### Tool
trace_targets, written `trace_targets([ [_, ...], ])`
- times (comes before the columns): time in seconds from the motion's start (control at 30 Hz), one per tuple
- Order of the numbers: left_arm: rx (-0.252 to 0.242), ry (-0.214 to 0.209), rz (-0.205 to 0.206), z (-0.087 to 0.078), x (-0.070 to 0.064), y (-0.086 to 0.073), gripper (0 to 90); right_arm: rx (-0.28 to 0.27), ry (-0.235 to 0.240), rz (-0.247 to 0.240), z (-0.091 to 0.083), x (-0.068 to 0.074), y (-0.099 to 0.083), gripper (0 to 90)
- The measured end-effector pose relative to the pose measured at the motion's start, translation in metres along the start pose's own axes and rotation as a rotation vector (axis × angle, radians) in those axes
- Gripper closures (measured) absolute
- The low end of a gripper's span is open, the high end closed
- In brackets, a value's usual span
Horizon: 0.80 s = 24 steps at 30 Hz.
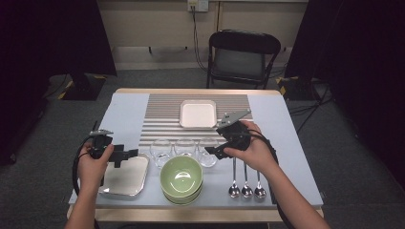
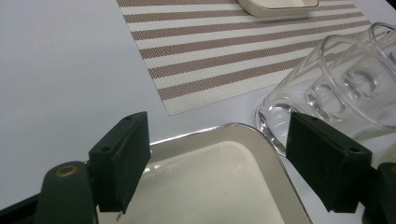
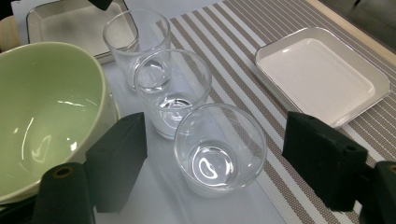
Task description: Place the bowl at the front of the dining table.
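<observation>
Three clear glasses stand in a row at the striped placemat's front edge: left (image 1: 161, 149), middle (image 1: 185, 146), right (image 1: 208, 153). My right gripper (image 1: 213, 151) is open just above the right glass (image 3: 219, 151), one jaw on either side of it and neither touching. The middle glass (image 3: 173, 91) and the left glass (image 3: 135, 39) line up behind it. My left gripper (image 1: 122, 157) is open and empty over the far corner of a silver-rimmed tray (image 1: 125, 177). The tray's corner (image 2: 224, 158) lies between its jaws, with a glass (image 2: 327, 88) to the right.
Stacked green bowls (image 1: 181, 179) sit near the front edge, close beside the glasses (image 3: 46, 112). A white square plate (image 1: 198, 114) rests on the placemat (image 1: 165, 119) farther back. Three spoons (image 1: 246, 183) lie at the front right. A folding chair (image 1: 242, 57) stands beyond the table.
</observation>
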<state>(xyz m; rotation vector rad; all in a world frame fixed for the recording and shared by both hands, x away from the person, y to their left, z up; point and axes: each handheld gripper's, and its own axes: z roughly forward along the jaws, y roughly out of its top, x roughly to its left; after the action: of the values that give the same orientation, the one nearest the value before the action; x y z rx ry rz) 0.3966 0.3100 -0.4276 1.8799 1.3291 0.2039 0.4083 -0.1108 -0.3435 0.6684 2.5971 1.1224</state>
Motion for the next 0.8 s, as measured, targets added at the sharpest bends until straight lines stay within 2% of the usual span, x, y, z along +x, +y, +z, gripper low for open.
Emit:
trace_targets([
  [0.27, -0.004, -0.001, -0.01, 0.0, 0.001, 0.0, 21.9, -0.007, 0.022, -0.012, 0.005, 0.007, 0.007, 21.2],
  [0.8, -0.003, -0.004, -0.005, -0.001, 0.001, -0.001, 22.0, -0.016, 0.067, -0.029, 0.015, 0.022, 0.017, 21.2],
])
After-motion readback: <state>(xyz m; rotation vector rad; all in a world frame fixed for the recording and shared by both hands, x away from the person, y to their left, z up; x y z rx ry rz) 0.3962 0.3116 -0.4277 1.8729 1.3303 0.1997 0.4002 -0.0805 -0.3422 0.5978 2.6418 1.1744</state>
